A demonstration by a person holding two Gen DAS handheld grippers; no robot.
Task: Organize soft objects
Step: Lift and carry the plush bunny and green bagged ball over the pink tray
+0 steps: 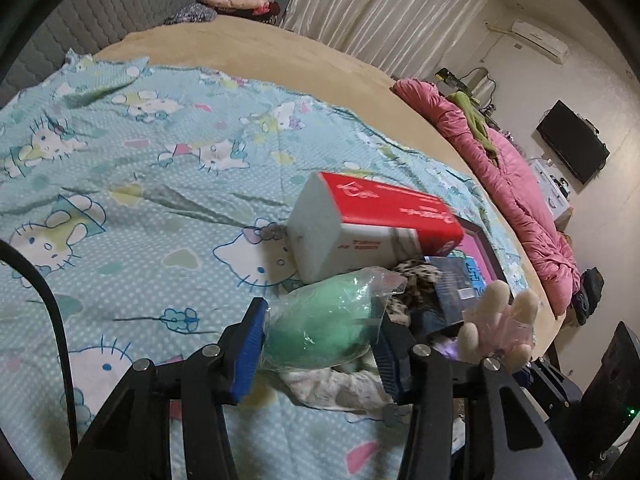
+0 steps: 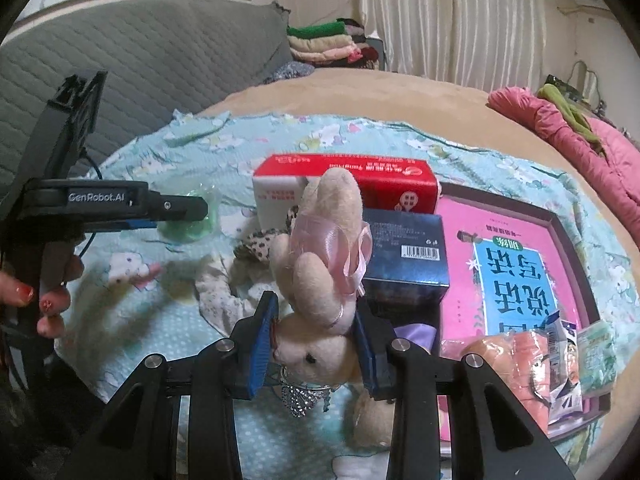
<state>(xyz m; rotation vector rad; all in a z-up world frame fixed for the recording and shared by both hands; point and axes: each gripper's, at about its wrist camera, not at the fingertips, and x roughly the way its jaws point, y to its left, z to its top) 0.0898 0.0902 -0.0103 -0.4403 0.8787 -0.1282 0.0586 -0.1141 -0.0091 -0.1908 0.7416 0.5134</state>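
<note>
At lower centre of the left wrist view, the left gripper pinches a green soft item in clear wrap between its blue pads, above the cat-print blanket.
At lower centre of the right wrist view, the right gripper clamps a beige plush bunny by the head, its body rising toward the red-and-white box.

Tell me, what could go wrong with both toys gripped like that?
The green sponge sits in slippery plastic wrap between the left gripper fingers, so it might slide out. The right gripper pinches the plush bunny near its head only; its body hangs close to the blue box and could knock it.
</note>
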